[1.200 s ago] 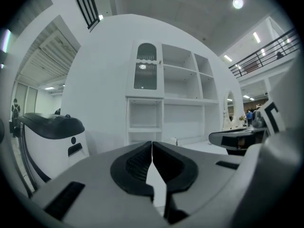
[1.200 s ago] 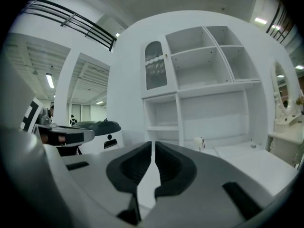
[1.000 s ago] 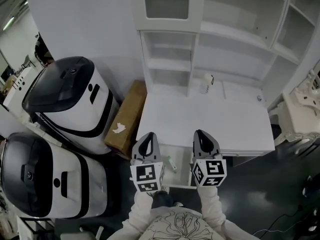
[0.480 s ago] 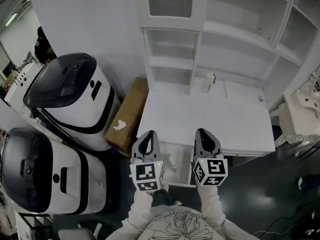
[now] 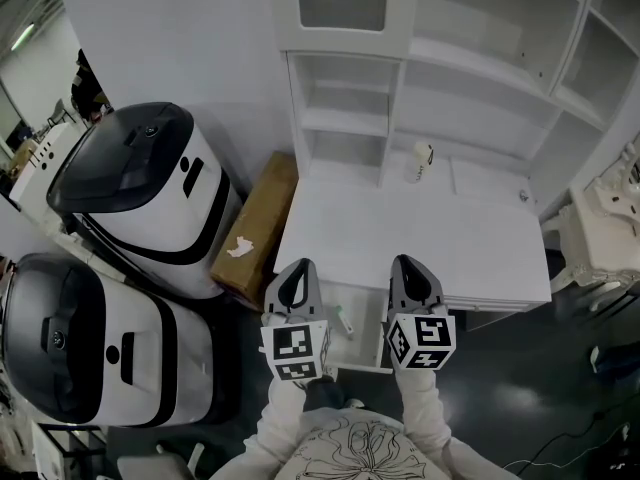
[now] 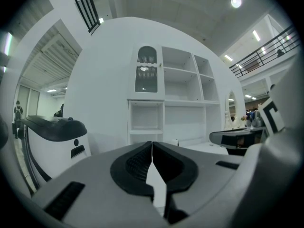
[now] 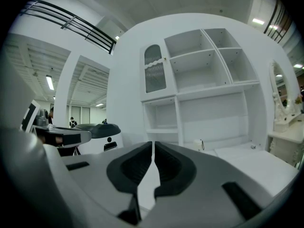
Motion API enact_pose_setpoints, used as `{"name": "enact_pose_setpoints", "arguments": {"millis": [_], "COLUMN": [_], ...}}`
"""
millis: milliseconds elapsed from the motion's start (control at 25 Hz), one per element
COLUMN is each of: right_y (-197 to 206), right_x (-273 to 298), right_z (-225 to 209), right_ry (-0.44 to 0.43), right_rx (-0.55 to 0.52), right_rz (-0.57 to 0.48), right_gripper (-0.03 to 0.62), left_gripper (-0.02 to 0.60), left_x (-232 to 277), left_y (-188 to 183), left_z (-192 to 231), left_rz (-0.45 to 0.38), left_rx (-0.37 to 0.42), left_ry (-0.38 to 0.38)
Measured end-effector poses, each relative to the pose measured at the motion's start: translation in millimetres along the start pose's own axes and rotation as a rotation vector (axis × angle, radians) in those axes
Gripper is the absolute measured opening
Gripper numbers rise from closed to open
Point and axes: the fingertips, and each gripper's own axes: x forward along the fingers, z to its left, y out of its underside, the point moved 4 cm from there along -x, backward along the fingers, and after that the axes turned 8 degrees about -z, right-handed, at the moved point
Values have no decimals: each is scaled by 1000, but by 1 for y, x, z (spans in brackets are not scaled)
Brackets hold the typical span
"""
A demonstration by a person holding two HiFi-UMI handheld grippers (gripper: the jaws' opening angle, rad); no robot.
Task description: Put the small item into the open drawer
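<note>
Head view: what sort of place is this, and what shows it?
Probably a test hall staged like a home: a white desk with shelves, two big machines beside it, a cardboard box.

Bright ceiling lamp [image 6: 236,2] overhead; soft shadows; fisheye edges dark, seemingly blurred.

Wears a pale long-sleeved top [image 5: 355,453] with thin black line drawings on the front. Has cream sleeves [image 5: 283,408], soft and wrinkled. Ends in a smooth grey plastic left gripper [image 5: 297,268] and a matching grey right gripper [image 5: 408,261], each with black ribbed pads [image 6: 135,163] and a white cube [image 5: 294,353] printed with black square markers.
</note>
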Motion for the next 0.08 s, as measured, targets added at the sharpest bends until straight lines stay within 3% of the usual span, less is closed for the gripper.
{"name": "enact_pose_setpoints", "arguments": {"millis": [80], "right_y": [0], "right_x": [1], "right_z": [-1], "right_ry": [0], "right_rx": [0], "right_rz": [1], "right_gripper": [17], "left_gripper": [8], "left_x": [1], "left_y": [0], "left_z": [0], "left_rz": [1], "left_rx": [0], "left_ry": [1]}}
